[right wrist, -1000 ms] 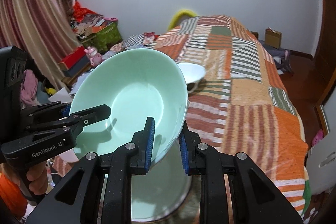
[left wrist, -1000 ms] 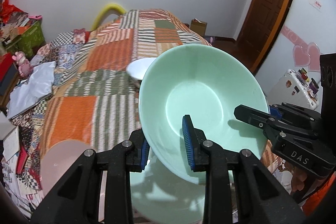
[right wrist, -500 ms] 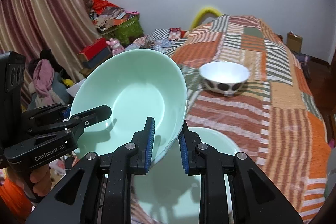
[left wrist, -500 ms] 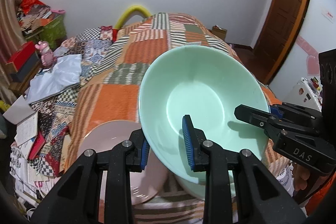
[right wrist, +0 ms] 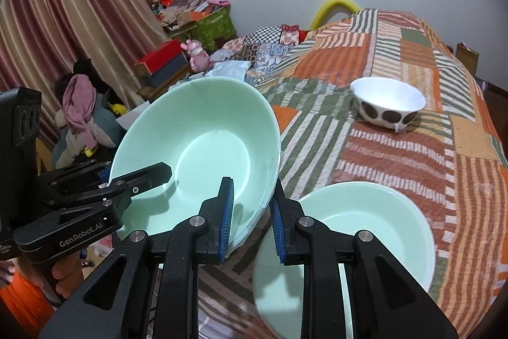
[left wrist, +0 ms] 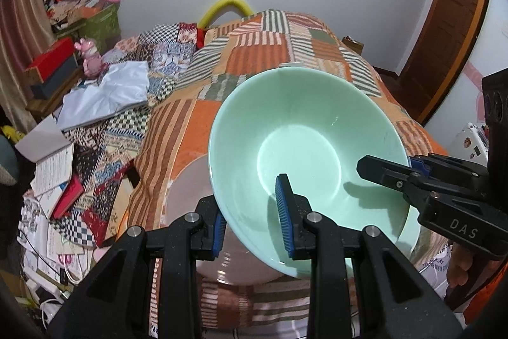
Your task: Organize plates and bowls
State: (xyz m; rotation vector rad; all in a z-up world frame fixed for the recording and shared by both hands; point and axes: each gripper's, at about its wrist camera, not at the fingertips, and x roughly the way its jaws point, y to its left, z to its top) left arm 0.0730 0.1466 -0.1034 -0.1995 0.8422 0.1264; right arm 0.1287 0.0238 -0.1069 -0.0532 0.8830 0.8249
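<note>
While both claws pinch opposite sides of one rim, the mint bowl [left wrist: 304, 148] hangs tilted above the near end of the bed. The left claw [left wrist: 252, 218] has its blue ribbed pads [left wrist: 282, 205] pressed on the bowl's left wall, one inside and one outside. The right claw [right wrist: 250, 212] grips the right wall the same way, its black plastic fingers closed tight on the thin edge. Each claw shows in the other's view, clamped on the far rim and held by a hand [right wrist: 65, 275].

The bowl is wide, round and glossy, pale green all through, with a flat circular bottom and smooth flaring sides.

Below it on the left lies a pale pink plate [left wrist: 187, 196], shiny and shallow. Just to its right sits a second mint bowl [right wrist: 365, 231], upright on the quilt [right wrist: 397, 154], which is a patchwork of orange, green and cream stripes. Farther up the bed stands a small white bowl [right wrist: 387, 104] with dark round spots on its outside.
</note>
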